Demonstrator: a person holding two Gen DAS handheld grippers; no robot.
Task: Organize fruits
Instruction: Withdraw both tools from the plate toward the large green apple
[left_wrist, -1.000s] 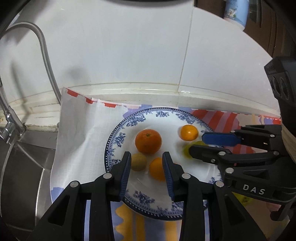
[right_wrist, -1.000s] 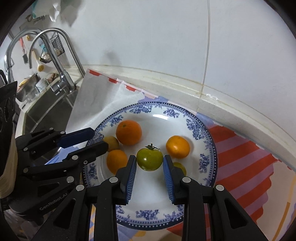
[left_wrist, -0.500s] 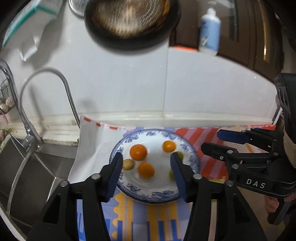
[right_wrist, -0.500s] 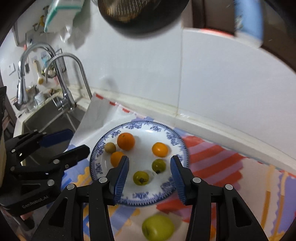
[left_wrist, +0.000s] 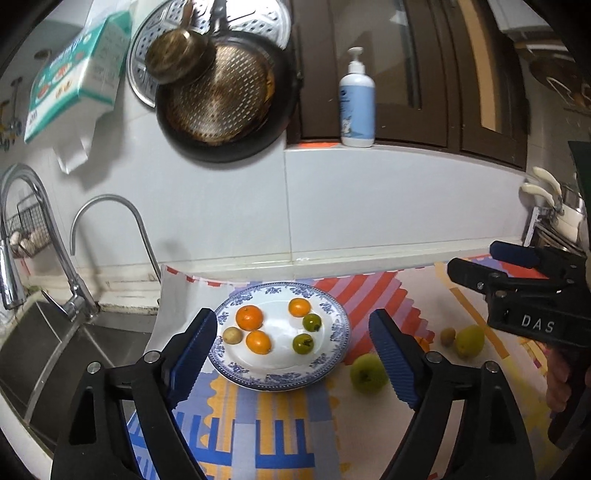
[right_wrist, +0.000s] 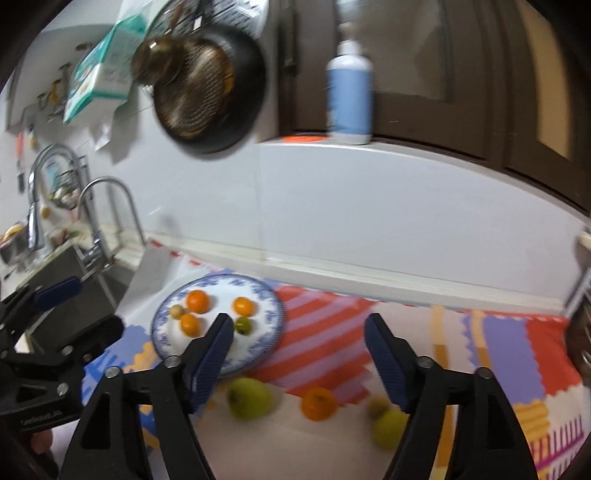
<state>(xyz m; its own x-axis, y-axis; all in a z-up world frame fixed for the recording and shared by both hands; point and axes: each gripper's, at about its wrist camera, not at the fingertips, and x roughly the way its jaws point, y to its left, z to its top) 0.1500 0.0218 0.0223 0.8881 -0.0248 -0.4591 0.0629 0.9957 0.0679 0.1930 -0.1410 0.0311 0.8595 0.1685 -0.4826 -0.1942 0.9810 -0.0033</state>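
- The desk (left_wrist: 424, 435) is covered by a patterned cloth (left_wrist: 280, 424) with striped and zigzag blocks in red, purple, yellow and blue; a sink (left_wrist: 55, 354) with curved steel faucets (left_wrist: 107, 240) lies at its left end.
- A dark frying pan (left_wrist: 221, 96) hangs on the white wall above, with a steamer plate behind it; a pump bottle (left_wrist: 357, 99) stands on the ledge to the right.
- The left gripper (left_wrist: 291, 354) hovers above the front of the desk with its blue-padded jaws spread wide apart and nothing between them.
- The right gripper (right_wrist: 297, 354) likewise has its jaws wide apart and empty; it hangs over the cloth to the right of the plate.
- A blue-and-white plate (left_wrist: 332, 354) sits on the cloth near the sink end.
- On the plate, the largest orange (left_wrist: 249, 318) lies at the left, a second orange (left_wrist: 258, 342) just in front of it, and a third orange (left_wrist: 299, 307) towards the back right.
- Two small green tomatoes (left_wrist: 303, 343) lie on the plate's right half, one behind the other, apart from each other.
- A small tan fruit (left_wrist: 232, 335) rests at the plate's left edge, just beside the oranges.
- Off the plate, a green apple (left_wrist: 367, 373) lies on the cloth just beside the plate's right rim; a second green fruit (left_wrist: 469, 341) and a small brown fruit (left_wrist: 447, 336) lie further right, close together.
- One more orange fruit (right_wrist: 318, 403) lies on the cloth between the two green ones, blurred in the right wrist view.
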